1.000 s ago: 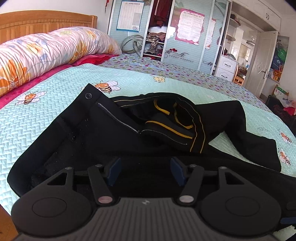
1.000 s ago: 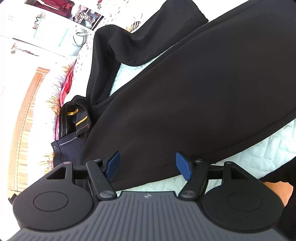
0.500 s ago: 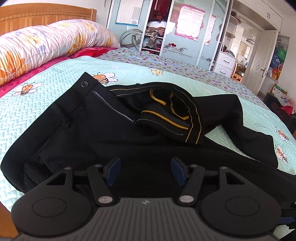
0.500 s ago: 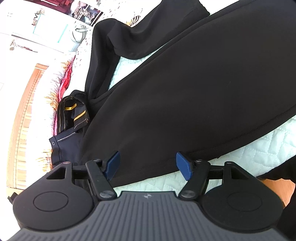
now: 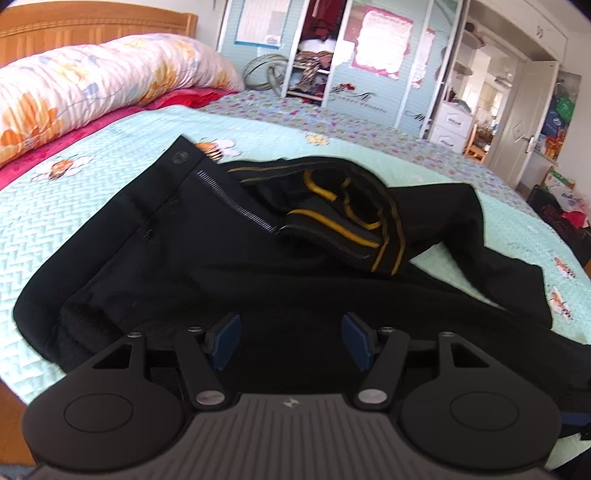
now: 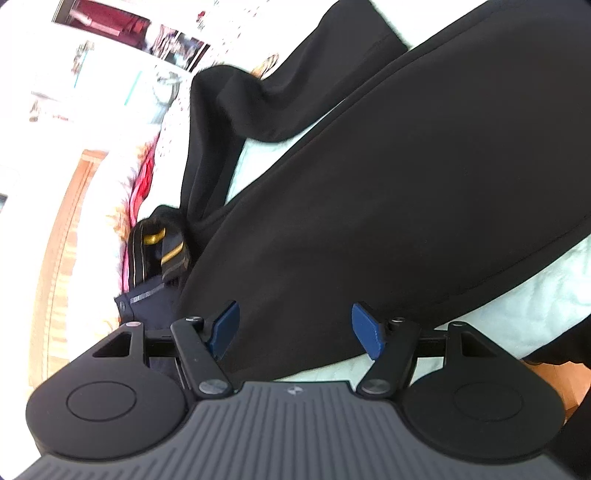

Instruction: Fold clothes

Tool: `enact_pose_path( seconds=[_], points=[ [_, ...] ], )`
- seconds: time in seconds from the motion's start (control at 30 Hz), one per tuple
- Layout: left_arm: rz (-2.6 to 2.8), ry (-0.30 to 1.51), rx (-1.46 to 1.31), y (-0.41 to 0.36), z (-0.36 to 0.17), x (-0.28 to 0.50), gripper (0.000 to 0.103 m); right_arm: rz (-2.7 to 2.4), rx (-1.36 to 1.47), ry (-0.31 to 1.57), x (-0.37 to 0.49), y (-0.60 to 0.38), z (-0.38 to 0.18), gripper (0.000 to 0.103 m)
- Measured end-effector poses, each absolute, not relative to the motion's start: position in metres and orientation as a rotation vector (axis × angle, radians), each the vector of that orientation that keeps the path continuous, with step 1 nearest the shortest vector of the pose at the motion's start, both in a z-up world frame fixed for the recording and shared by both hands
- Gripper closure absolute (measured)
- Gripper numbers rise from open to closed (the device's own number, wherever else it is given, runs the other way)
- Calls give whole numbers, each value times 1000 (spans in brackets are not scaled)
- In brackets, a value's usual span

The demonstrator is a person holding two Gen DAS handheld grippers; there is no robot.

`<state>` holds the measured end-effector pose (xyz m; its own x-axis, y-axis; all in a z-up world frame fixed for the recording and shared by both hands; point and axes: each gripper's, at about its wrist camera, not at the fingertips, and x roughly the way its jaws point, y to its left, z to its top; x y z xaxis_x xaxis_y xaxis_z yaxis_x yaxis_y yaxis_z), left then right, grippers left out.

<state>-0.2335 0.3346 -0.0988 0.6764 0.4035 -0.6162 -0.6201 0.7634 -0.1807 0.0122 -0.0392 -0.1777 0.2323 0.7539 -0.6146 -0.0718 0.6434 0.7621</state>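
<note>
A pair of black trousers (image 5: pixel 177 266) lies spread on the bed, waist toward me, its fly unzipped and the yellow-trimmed lining (image 5: pixel 332 221) showing. My left gripper (image 5: pixel 291 341) hovers over the near hip area with its blue pads apart and nothing pinched. In the right wrist view one wide trouser leg (image 6: pixel 406 192) runs across the frame, and the other leg (image 6: pixel 236 110) lies folded back behind it. My right gripper (image 6: pixel 295 328) sits open above the near edge of that leg, no cloth between its pads.
The bed wears a pale green quilted cover with bee prints (image 5: pixel 74 221). A floral rolled duvet (image 5: pixel 92 81) and wooden headboard (image 5: pixel 92 26) lie at the far left. A wardrobe (image 5: pixel 351 55) and a door (image 5: pixel 528 122) stand beyond the bed.
Both views shifted slightly closer to the trousers. The jaws have kept the same width, and the cloth has not moved.
</note>
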Motion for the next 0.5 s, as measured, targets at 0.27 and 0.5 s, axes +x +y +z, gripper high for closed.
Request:
enact_pose_path(
  seconds=[0.27,0.5],
  points=[
    [591,601,-408,336,-103,-223,39,565,738,1213,18,-65,-185,33],
    [498,595,-404,316,-103,-206,39,542,745,1164,15,-81,-173,33]
  ],
)
